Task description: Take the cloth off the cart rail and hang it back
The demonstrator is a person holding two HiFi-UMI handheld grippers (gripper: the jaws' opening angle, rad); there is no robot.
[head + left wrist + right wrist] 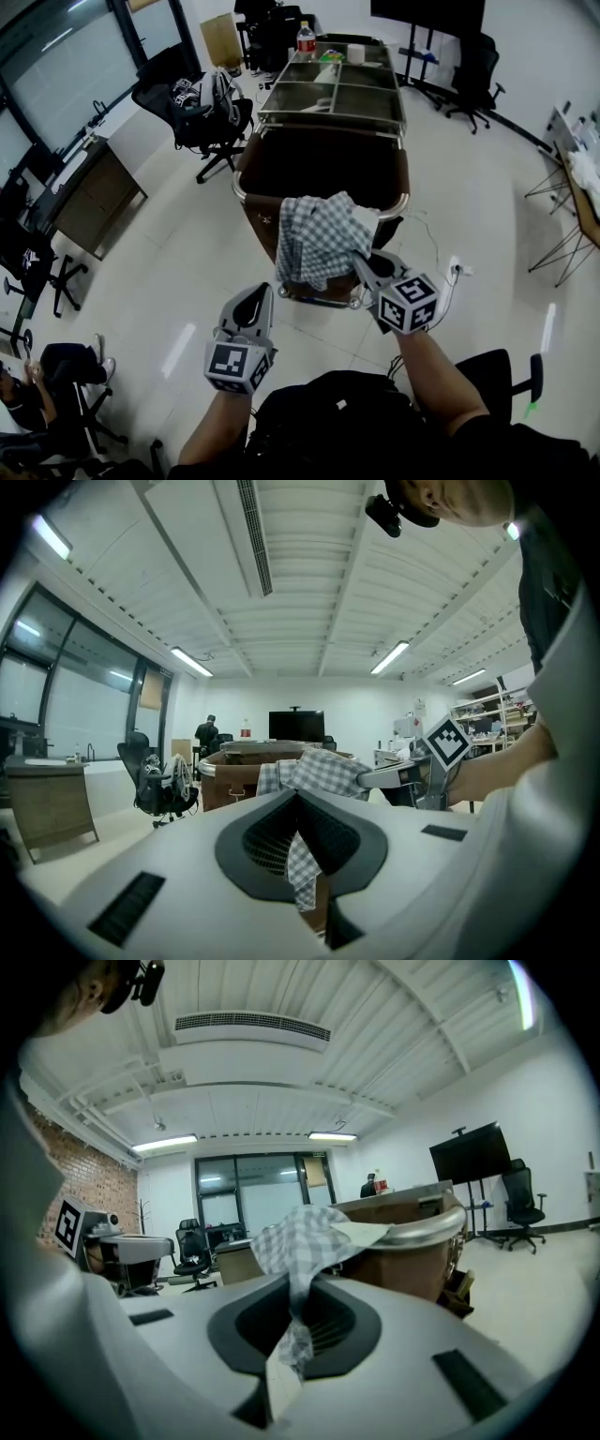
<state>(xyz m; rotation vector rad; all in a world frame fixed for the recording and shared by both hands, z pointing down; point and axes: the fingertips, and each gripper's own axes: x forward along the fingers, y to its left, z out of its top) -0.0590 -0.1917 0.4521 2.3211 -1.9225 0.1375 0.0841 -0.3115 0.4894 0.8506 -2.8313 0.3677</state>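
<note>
A grey-and-white checked cloth is draped over the near metal rail of a brown cart. My right gripper is shut on the cloth's right edge, just below the rail. In the right gripper view the cloth runs from the rail down into the closed jaws of the right gripper. My left gripper sits at the cloth's lower left corner. In the left gripper view a strip of cloth is pinched in the left gripper.
Behind the cart's brown tub are metal shelf trays with a bottle. Office chairs and a desk stand at left. A black chair is at lower right. A cable lies on the floor by the cart.
</note>
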